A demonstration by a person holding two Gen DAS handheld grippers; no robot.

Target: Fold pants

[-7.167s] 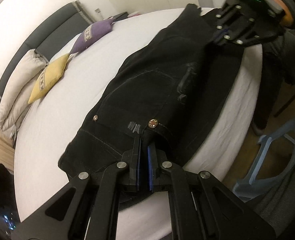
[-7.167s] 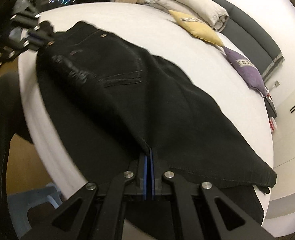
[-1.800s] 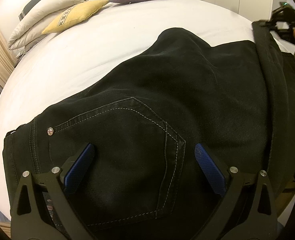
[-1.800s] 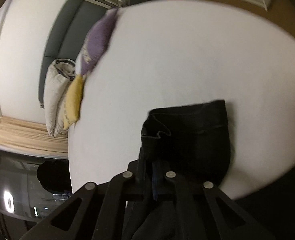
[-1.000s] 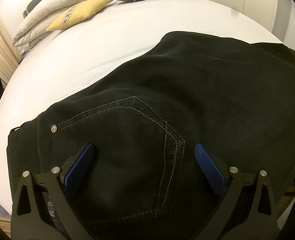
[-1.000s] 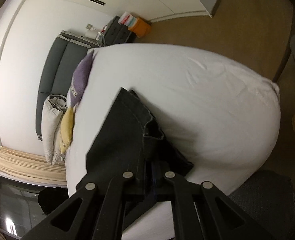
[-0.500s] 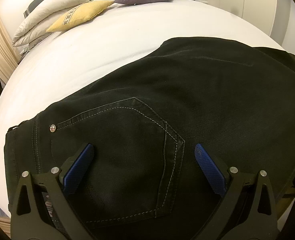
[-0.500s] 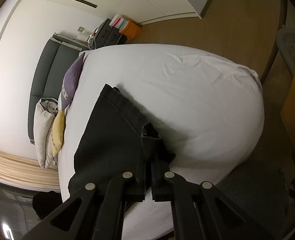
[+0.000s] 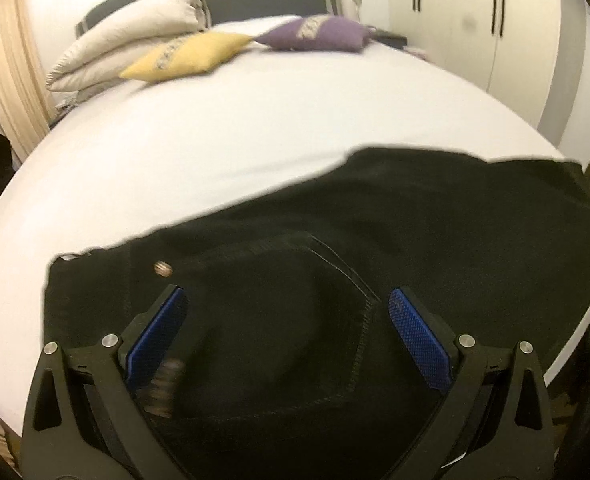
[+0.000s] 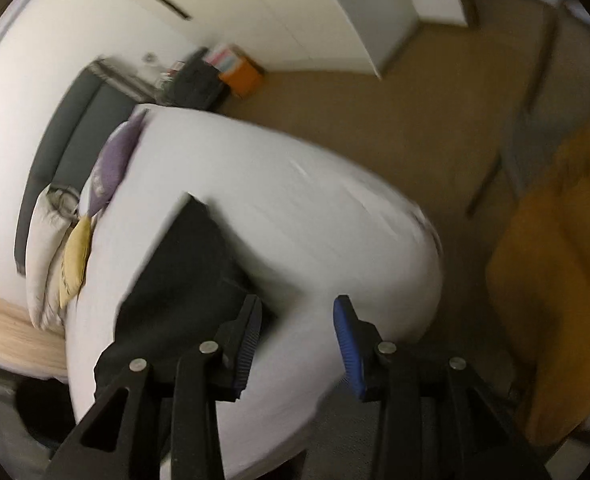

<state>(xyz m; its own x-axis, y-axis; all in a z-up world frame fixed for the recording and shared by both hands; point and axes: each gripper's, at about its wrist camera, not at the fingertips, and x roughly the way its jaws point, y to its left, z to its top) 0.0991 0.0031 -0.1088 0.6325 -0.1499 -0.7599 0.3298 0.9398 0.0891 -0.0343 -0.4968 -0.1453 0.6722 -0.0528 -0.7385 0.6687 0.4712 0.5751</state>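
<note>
Black pants (image 9: 335, 264) lie folded over on the white bed (image 9: 235, 140), back pocket and a small rivet facing up. My left gripper (image 9: 287, 320) hangs open above the pocket, its blue pads (image 9: 157, 332) wide apart and off the cloth. In the right wrist view the pants (image 10: 191, 268) lie to the left of my right gripper (image 10: 297, 330). Its jaws are opening. Only bare sheet shows between them, and the left pad (image 10: 249, 340) stands just beside the cloth's edge.
A yellow cushion (image 9: 187, 56), a purple cushion (image 9: 319, 34) and a folded beige duvet (image 9: 135, 36) sit at the headboard. White wardrobes (image 9: 475, 24) stand right. Brown floor (image 10: 395, 128), an orange box (image 10: 241, 74) and an orange-brown object (image 10: 555, 280) lie past the bed's edge.
My right gripper has let go of the pants' folded end and its jaws have spread. My left gripper has risen and tilted up, so more bed and headboard show.
</note>
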